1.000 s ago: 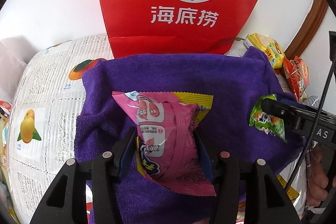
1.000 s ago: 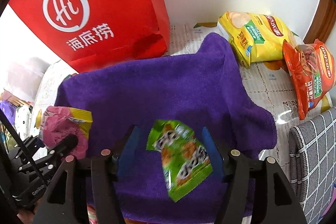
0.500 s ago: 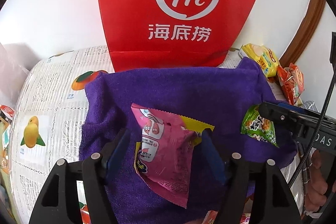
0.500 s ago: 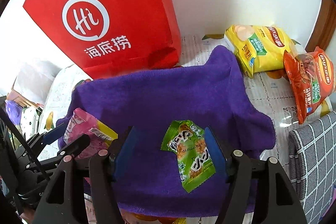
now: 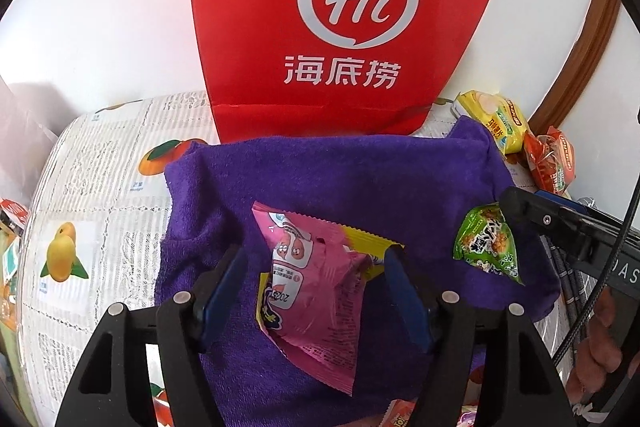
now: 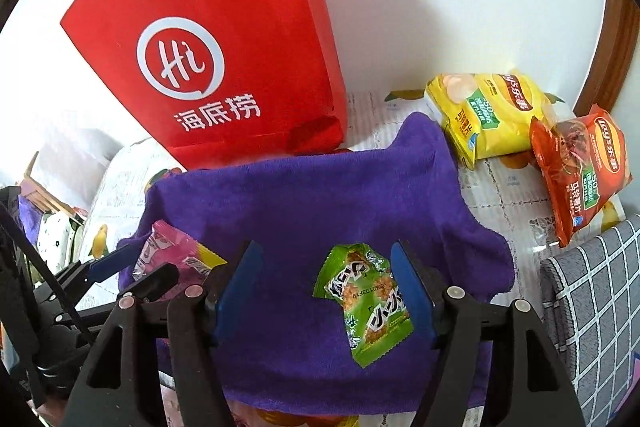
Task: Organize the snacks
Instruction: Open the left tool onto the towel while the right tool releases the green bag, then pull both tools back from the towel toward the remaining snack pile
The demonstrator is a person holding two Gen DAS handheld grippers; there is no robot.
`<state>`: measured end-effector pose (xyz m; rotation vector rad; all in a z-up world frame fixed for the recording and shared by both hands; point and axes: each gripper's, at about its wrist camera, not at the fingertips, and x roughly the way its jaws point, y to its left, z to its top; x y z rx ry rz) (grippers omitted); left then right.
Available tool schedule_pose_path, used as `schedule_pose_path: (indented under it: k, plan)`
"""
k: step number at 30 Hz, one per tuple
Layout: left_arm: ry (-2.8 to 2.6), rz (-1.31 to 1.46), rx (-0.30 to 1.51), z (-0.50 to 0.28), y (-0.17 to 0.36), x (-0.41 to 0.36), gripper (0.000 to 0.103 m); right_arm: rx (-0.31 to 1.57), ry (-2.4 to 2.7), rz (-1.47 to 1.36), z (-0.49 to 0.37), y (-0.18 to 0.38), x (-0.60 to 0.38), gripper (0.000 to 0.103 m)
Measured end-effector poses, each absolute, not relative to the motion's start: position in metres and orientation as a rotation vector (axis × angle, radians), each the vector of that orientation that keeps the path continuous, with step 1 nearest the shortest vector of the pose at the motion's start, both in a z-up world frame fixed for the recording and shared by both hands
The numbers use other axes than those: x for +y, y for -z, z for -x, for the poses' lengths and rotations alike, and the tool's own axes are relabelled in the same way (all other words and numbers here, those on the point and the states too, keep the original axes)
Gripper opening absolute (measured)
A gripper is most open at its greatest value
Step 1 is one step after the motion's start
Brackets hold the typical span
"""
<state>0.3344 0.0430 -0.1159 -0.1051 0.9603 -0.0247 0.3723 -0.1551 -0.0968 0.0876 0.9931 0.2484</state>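
The pink pack (image 5: 316, 295) lay on the purple towel (image 5: 360, 183) near the desk's (image 5: 100, 187) front edge, towards its left side. The green pack (image 6: 366, 303) lay on the same towel, further towards the right edge. Both looked like light, air-puffed foil pouches: soft, crinkly and slick, likely to slide or crumple under a hard squeeze, with contents that may crush. The flat crimped seams at the ends, or the puffed middle taken gently across its narrow width, seemed the safest places to take hold.

The left tongs (image 5: 316, 287) stood apart, straddling the pink pack. Its yellow edge came close to the right pad, but no pad pressed on the pouch, which rested loosely on the towel. The right tongs (image 6: 324, 291) also stood apart around the green pack. Its right edge lay just beside the right pad and a clear gap showed on the left, so nothing was clamped.

Both tongs pointed steeply down at the towel from the front edge, side by side, each seen in the other's view. Part of a hand (image 5: 600, 343) showed below the right tongs.

A red bag (image 5: 344, 27) stood upright at the back edge against the wall. A yellow chip bag (image 6: 488, 115) and an orange chip bag (image 6: 580, 167) lay at the back right corner.
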Motion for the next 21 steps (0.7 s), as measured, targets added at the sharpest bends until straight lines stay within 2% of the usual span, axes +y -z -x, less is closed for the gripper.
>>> schedule_pose_path:
  k: [11, 21]
  plan:
    - [0.042, 0.092, 0.946, -0.326, 0.099, 0.038, 0.069, 0.989, -0.207, -0.064, -0.348, 0.088, -0.154, 0.068]
    - [0.068, 0.039, 0.888, -0.303, 0.066, 0.028, 0.069, 0.944, -0.169, 0.03, -0.269, 0.057, -0.162, 0.068]
